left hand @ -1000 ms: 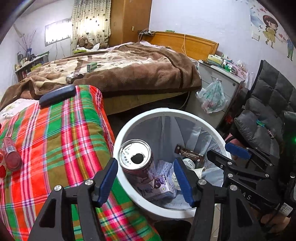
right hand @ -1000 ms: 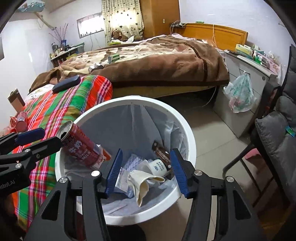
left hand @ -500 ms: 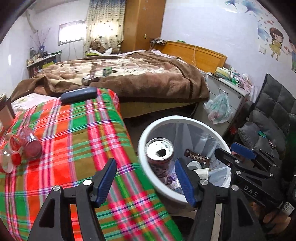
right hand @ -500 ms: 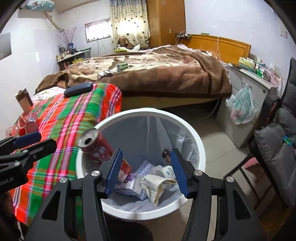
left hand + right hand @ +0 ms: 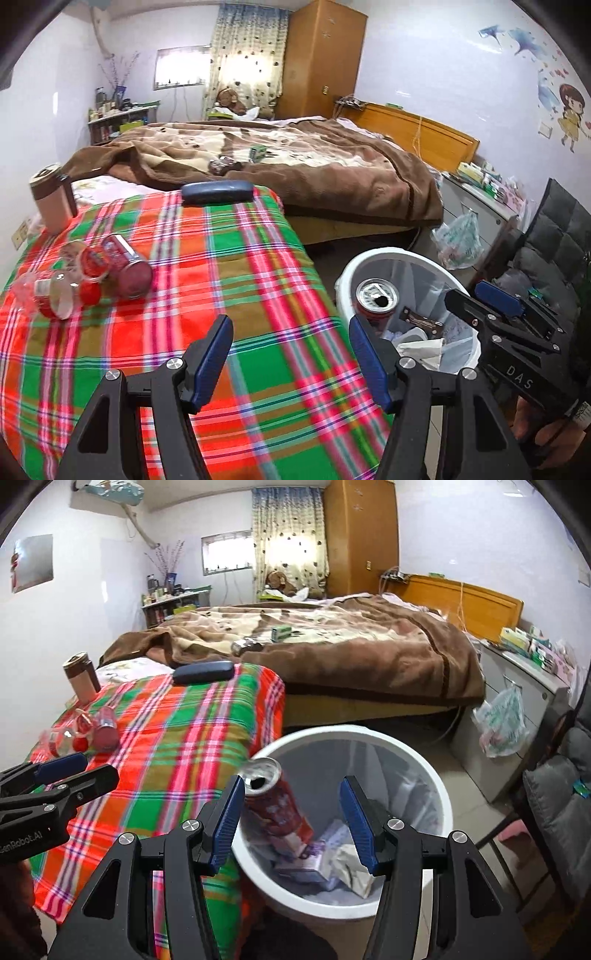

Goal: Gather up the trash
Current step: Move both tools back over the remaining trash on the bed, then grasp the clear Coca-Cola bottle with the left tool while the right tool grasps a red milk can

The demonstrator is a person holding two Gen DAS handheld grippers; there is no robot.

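Left wrist view: left gripper (image 5: pixel 290 360) fills the lower centre, jaws apart, nothing between them, over the plaid cloth (image 5: pixel 207 280). White bin (image 5: pixel 343 280) sits right of centre on the floor; a red can (image 5: pixel 376 300) stands in it, opened top up, among paper and wrappers. Uncollected trash lies at left of frame on the cloth: a red can on its side (image 5: pixel 127 260) touching a cluster of clear cups with red labels (image 5: pixel 55 291). A blue case (image 5: pixel 217 191) and a tumbler (image 5: pixel 51 199) are near the cloth's far edge; probably not trash. Right gripper (image 5: pixel 491 314) enters at lower right. Right wrist view: right gripper (image 5: pixel 291 821) at lower centre, jaws apart and empty, hanging over the bin (image 5: pixel 436 794); the binned can (image 5: pixel 277 805) leans against the near-left wall. Cups and can appear at mid left (image 5: pixel 85 734). Risks, as judgement: the lying can is round and may roll away when a finger nudges it; the cups look thin and could crush or skid; packed close together, one grasp may knock the neighbours off the cloth's edge.
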